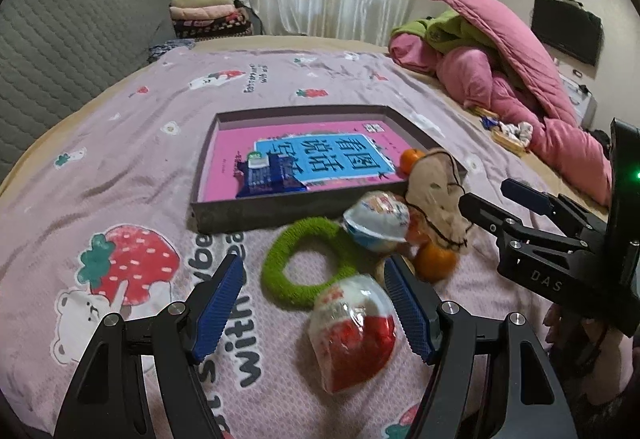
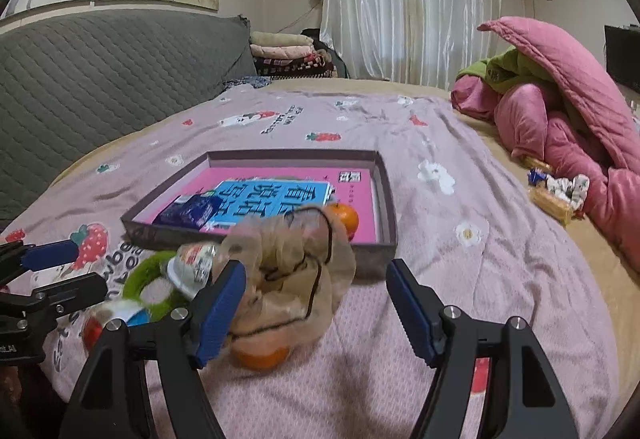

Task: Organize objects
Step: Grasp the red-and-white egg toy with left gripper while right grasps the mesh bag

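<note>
Hovering my left tool, jaws spread, beside red-white snack pack on the bed; green ring just beyond, near the tray front edge. Right tool spread, straddling beige pouch, not pinching.

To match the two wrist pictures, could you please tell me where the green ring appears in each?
Left wrist: green ring at lower centre, just ahead of the open left gripper.
Right wrist: ring at lower left, partly hidden by a snack cup.
Shared landmark: the tray behind it.
</note>
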{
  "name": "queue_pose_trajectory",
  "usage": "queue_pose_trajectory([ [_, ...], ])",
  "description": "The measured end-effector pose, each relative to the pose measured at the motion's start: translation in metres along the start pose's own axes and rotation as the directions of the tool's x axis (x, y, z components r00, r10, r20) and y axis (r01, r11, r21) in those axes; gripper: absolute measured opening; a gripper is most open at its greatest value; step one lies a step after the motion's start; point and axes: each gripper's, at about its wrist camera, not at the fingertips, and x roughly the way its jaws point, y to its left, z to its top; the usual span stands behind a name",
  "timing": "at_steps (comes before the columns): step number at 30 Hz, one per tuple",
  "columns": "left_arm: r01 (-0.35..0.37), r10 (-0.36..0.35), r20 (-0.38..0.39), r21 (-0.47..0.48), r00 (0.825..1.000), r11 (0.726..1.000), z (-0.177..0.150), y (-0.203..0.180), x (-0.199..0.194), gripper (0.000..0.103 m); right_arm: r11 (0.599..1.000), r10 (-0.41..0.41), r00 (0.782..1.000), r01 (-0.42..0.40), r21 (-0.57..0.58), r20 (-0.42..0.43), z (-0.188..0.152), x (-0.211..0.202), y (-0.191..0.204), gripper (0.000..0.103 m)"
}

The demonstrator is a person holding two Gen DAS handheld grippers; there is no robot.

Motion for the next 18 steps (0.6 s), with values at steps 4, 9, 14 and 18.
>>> queue_pose_trajectory([
  [4, 0.02, -0.02, -0.017, 0.006, 1.0, 1.0, -0.006, -0.003, -0.001, 0.074, 1.0, 0.016, 1.0, -0.016, -0.016, -0.01, -0.007, -0.002, 0.003, 0.072],
  [9, 0.02, -0.019, -0.031, 0.031, 0.999, 0.999, -0.015, -0.008, 0.0, 0.074, 0.998, 0.019, 1.0, -0.02, -0.051, -0.024, -0.014, -0.003, 0.008, 0.072],
  [14, 0.026, -0.023, -0.06, 0.039, 0.998, 0.999, -0.022, -0.01, 0.005, 0.074, 0.997, 0.023, 0.999, -0.026, -0.073, -0.044, -0.022, -0.002, 0.012, 0.072],
  [18, 0.029, -0.026, -0.067, 0.048, 0.997, 0.998, -0.026, -0.012, 0.006, 0.074, 0.995, 0.024, 0.998, -0.029, -0.091, -0.05, -0.027, -0.003, 0.015, 0.072],
])
